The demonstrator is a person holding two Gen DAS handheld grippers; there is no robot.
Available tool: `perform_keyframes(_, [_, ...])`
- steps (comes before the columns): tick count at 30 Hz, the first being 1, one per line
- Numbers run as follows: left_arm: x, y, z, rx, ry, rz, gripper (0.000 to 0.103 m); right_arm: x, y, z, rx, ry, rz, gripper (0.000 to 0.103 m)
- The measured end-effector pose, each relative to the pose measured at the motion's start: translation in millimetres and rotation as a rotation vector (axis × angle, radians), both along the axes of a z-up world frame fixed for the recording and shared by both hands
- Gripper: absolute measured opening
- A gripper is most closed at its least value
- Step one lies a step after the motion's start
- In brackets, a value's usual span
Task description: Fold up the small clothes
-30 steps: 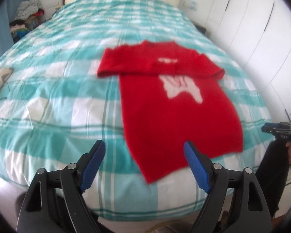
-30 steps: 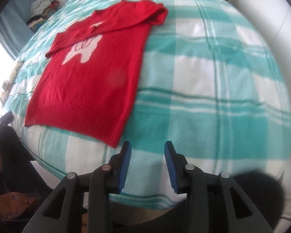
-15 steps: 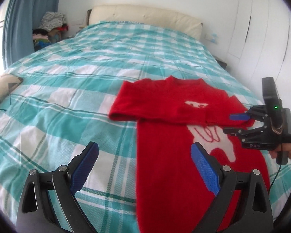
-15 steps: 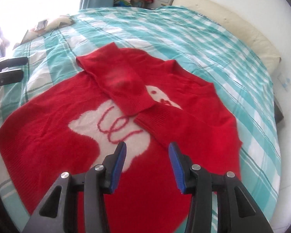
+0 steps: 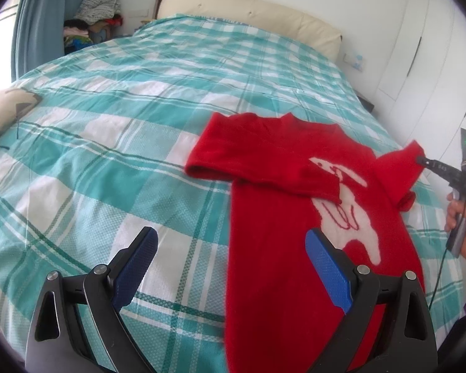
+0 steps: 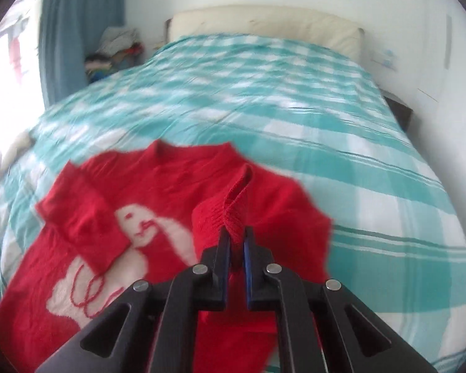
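A small red sweater (image 5: 273, 217) with a white animal on its front lies flat on the checked bedspread (image 5: 124, 108). Its left sleeve (image 5: 251, 168) is folded across the chest. My right gripper (image 6: 236, 233) is shut on the ribbed cuff (image 6: 233, 214) of the other sleeve and holds it lifted off the sweater (image 6: 124, 217). In the left wrist view the right gripper (image 5: 419, 160) pinches that sleeve (image 5: 397, 168) at the sweater's right side. My left gripper (image 5: 230, 242) hangs open above the sweater's lower left edge, with nothing between its blue pads.
A cream headboard (image 5: 248, 9) ends the bed at the far side. A pile of clothes (image 5: 93, 21) sits by the blue curtain (image 5: 46, 15) at the back left. A cushion (image 5: 9, 105) lies at the bed's left edge. White wardrobe doors (image 5: 435, 46) stand on the right.
My right gripper went from open over the sweater to shut on the right sleeve's cuff and lifted it. The left gripper came in lower over the bed's near edge, then kept still.
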State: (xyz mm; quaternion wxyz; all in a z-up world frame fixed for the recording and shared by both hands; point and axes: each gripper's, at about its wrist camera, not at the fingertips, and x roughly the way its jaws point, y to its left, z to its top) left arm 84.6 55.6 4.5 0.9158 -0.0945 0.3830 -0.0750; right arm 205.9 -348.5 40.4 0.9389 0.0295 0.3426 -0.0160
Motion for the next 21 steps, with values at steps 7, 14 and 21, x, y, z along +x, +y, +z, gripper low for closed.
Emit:
perform_keyframes(7, [5, 2, -9, -0.054, 0.058, 0.008, 0.097, -92, -176, 24, 0.124, -0.073, -0.465, 0.007])
perform_keyframes(14, [5, -4, -18, -0.022, 0.085, 0.004, 0.097, -135, -238, -35, 0.344, 0.042, -0.648, 0.007])
perform_keyframes(21, [5, -7, -18, -0.004, 0.087, -0.004, 0.097, -151, -255, -55, 0.524, 0.04, -0.673, 0.011])
